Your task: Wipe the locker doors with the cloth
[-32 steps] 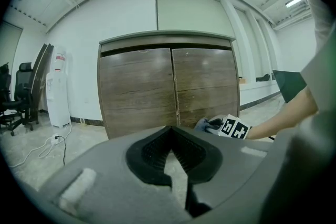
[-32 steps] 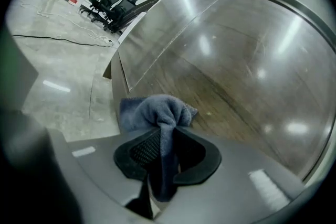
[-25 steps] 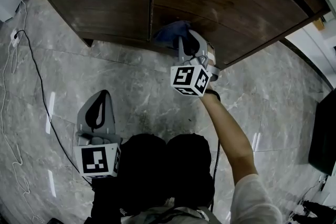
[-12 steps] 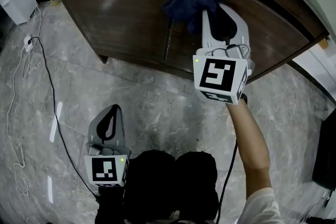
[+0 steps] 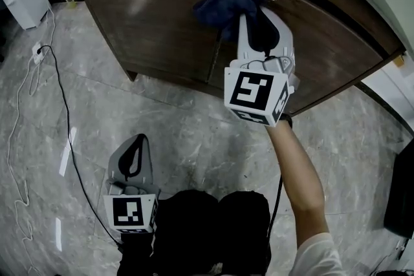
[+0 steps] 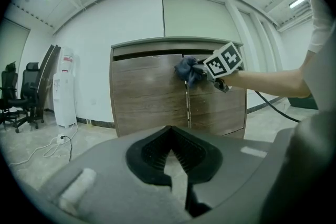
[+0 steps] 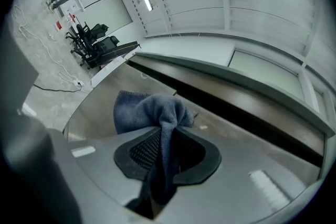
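The dark blue cloth (image 5: 226, 3) is bunched against the brown wooden locker doors (image 5: 155, 16), high up by the seam between them. My right gripper (image 5: 251, 13) is shut on the cloth, held out at arm's length. In the right gripper view the cloth (image 7: 152, 110) runs down between the black pads and spreads over the door face (image 7: 97, 107). My left gripper (image 5: 138, 139) hangs low over the floor, away from the locker, its tips together and nothing in it. From the left gripper view (image 6: 168, 131) I see the cloth (image 6: 186, 68) on the doors (image 6: 147, 97).
A black cable (image 5: 61, 132) runs across the grey marble floor from a socket (image 5: 37, 52) at the left. A white water dispenser (image 6: 64, 86) and office chairs (image 6: 21, 97) stand left of the locker. A dark object (image 5: 401, 184) sits at the right edge.
The right gripper has carried the cloth from the doors' lower edge up to their upper part, then a little left. The left gripper has stayed low.
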The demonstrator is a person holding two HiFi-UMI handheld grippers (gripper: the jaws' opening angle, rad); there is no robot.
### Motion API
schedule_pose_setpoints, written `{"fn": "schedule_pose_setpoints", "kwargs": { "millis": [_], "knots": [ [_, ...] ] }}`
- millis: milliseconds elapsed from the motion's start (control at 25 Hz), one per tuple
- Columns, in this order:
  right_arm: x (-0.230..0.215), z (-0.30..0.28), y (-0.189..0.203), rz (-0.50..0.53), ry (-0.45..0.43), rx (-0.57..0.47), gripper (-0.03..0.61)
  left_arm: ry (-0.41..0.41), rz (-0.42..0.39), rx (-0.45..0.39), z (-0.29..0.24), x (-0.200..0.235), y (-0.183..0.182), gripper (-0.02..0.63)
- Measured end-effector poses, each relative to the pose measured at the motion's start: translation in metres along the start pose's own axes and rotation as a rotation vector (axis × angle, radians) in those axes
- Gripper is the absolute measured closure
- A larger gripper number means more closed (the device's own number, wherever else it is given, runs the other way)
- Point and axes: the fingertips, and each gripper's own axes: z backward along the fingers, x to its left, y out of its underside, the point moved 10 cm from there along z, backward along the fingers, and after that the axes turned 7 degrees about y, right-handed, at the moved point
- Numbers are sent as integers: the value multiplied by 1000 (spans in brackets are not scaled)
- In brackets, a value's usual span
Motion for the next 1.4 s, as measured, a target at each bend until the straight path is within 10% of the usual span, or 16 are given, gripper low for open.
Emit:
{"fn": "schedule_pose_setpoints", "kwargs": {
  "millis": [1040,1400],
  "knots": [
    [218,52,198,234,-339,313,506,-61,21,51,12,24,22,612],
    [228,50,198,276,-369,321,506,-75,22,46,16,29,25,611]
  ]
}}
